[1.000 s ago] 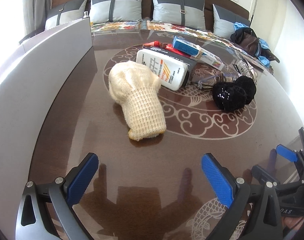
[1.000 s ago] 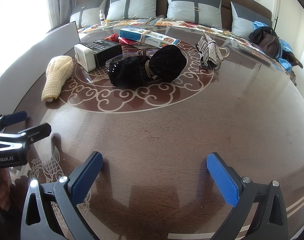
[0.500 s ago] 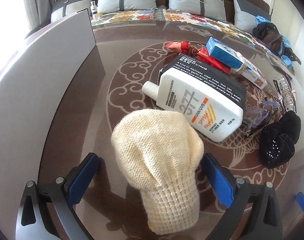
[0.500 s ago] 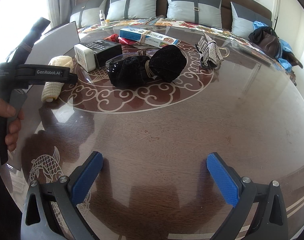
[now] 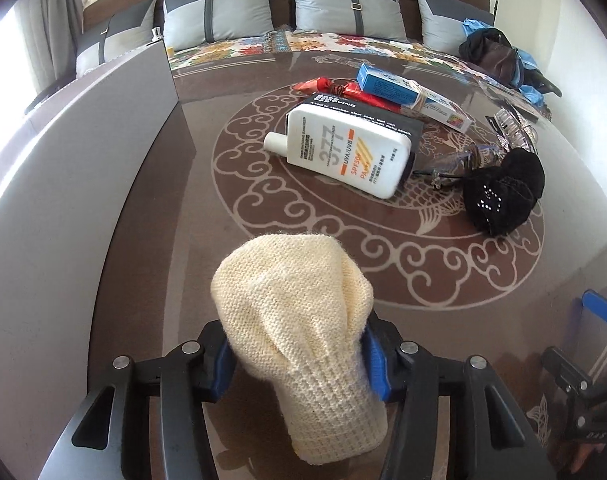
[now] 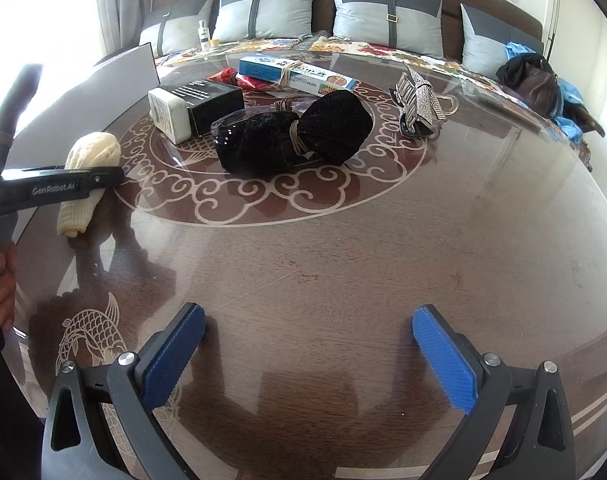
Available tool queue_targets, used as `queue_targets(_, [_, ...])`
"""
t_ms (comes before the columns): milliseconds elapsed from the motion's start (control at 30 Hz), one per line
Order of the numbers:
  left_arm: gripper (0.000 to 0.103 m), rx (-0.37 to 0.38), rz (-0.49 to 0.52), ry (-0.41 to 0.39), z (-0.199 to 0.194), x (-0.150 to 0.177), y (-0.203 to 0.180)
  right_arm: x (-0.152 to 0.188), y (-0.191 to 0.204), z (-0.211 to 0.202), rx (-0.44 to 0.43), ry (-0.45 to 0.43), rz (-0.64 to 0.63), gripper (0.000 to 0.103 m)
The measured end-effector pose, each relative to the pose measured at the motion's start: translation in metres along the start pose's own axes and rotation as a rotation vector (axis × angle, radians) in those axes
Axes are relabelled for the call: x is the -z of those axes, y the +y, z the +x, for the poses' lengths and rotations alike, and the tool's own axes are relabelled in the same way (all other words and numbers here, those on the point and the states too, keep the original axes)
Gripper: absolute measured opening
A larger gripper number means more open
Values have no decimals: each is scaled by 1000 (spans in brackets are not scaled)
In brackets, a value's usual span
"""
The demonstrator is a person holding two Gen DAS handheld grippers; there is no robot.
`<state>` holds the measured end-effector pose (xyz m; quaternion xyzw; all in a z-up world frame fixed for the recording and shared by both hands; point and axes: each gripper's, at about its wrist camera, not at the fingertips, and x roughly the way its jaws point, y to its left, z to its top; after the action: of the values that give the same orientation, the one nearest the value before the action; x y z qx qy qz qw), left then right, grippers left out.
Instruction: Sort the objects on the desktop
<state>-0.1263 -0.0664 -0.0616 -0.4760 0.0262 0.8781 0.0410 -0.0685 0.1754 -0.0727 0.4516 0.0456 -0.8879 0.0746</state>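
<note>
We've got the cream knitted mitt point(image 5: 291, 320) pinched in the left tool point(image 5: 297, 360), whose jaws have just been closing across its long axis, cuff toward us, near side of the sunscreen bottle point(image 5: 343, 152). Right tool point(image 6: 307, 356) hangs wide, well off.

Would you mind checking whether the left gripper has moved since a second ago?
Yes. The left gripper went from the table's near edge toward the medallion, its jaws just closing onto the cream knit glove.

Cream knitted mitt point(image 5: 295, 344) lying on table, sunscreen bottle point(image 5: 343, 152) atop black box point(image 5: 399, 124)
</note>
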Motion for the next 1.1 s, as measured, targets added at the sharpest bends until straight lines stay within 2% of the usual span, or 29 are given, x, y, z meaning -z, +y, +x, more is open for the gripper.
queue_targets(267, [58,23,22,-25,-14,24,6,0,0,0,0,0,0,103])
queue_targets(367, [69,40,23,-37,-15,28,4,0,0,0,0,0,0,103])
queue_targets(433, [81,37,38,-43,-14,31,-1,0,0,0,0,0,0,103])
queue_targets(600, [88,40,51,-44,-13,31,-7,0,0,0,1,-1,0,103])
queue_targets(733, [97,43,59,-37,-10,30,-9,-1,0,0,2,-1,2,103])
queue_targets(1100, [103,40,53,-25,-6,28,-9,-1,0,0,2,-2,1,103])
